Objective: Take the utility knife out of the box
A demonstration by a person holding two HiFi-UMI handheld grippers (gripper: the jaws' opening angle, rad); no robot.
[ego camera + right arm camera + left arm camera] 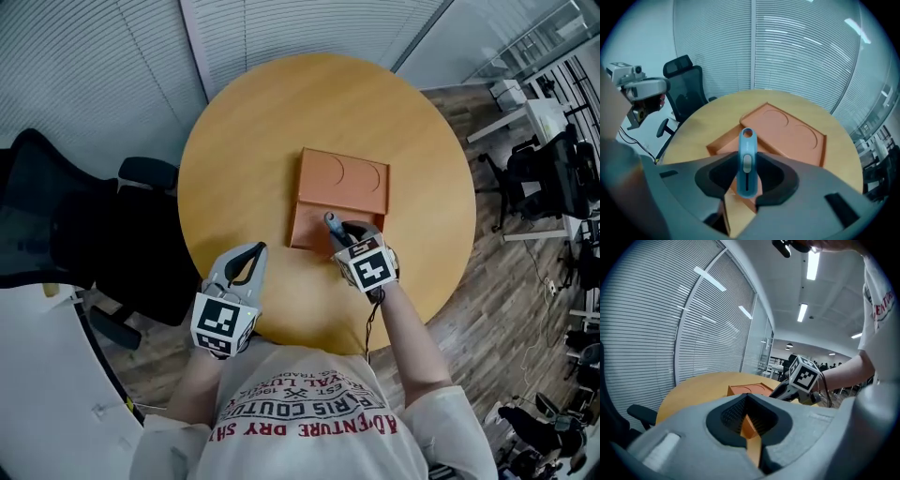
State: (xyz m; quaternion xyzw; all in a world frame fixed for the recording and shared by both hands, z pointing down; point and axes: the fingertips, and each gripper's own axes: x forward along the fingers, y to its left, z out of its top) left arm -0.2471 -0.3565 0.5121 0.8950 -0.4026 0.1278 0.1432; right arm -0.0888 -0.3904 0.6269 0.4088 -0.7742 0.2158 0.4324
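The orange box [312, 228] lies open on the round wooden table [253, 122], its lid [343, 178] folded back flat behind it. My right gripper [339, 232] hovers over the box's near right corner and is shut on the blue utility knife [746, 159]. The knife stands up between the pads, slider facing the camera and hole end [747, 133] topmost, clear of the box [787, 133]. My left gripper [253, 255] hangs over the table's near edge, left of the box, shut with nothing in it. From the left gripper view, the right gripper [787, 391] is over the box [747, 389].
A black office chair [75, 234] stands close to the table's left side. Window blinds [797, 51] run behind the table. Desks and chairs [544, 159] fill the room to the right. The person's arms and white printed shirt [309, 412] fill the bottom of the head view.
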